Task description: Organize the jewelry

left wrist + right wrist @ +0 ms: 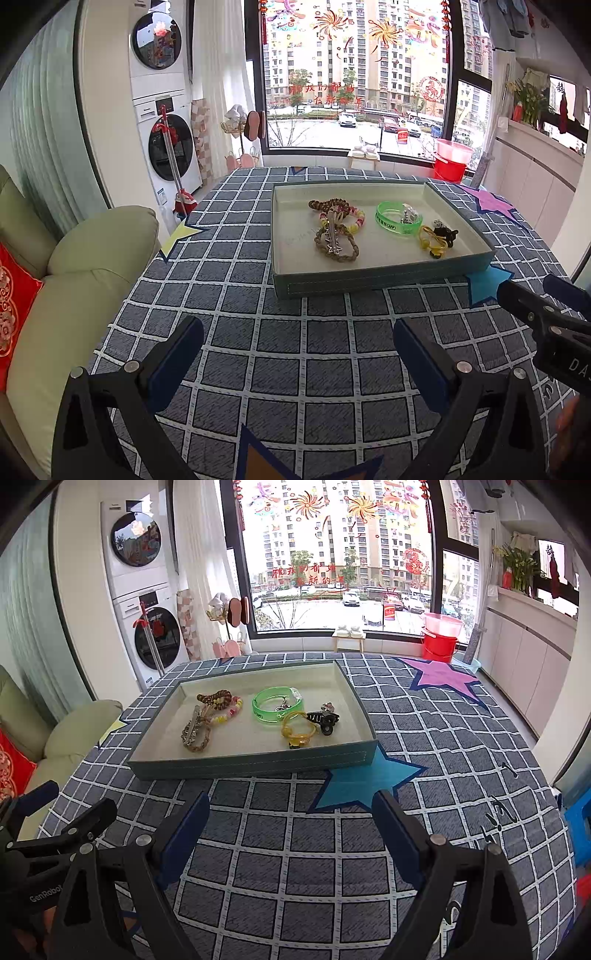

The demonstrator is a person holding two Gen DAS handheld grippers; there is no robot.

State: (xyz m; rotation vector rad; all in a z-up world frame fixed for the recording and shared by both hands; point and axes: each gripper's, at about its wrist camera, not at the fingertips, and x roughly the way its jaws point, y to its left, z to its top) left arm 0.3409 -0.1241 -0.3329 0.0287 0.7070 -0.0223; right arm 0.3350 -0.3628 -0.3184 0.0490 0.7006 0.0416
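Note:
A shallow grey-green tray sits on the checked tablecloth. It holds a green bangle, a yellow hair tie, a black claw clip, a braided brown bracelet with a silver hair clip, a brown bead bracelet and a pastel bead bracelet. My left gripper and right gripper are open and empty, above the cloth in front of the tray.
A blue paper star lies by the tray's near right corner, a purple star at the far right, a yellow one at the left. A green sofa borders the table's left edge.

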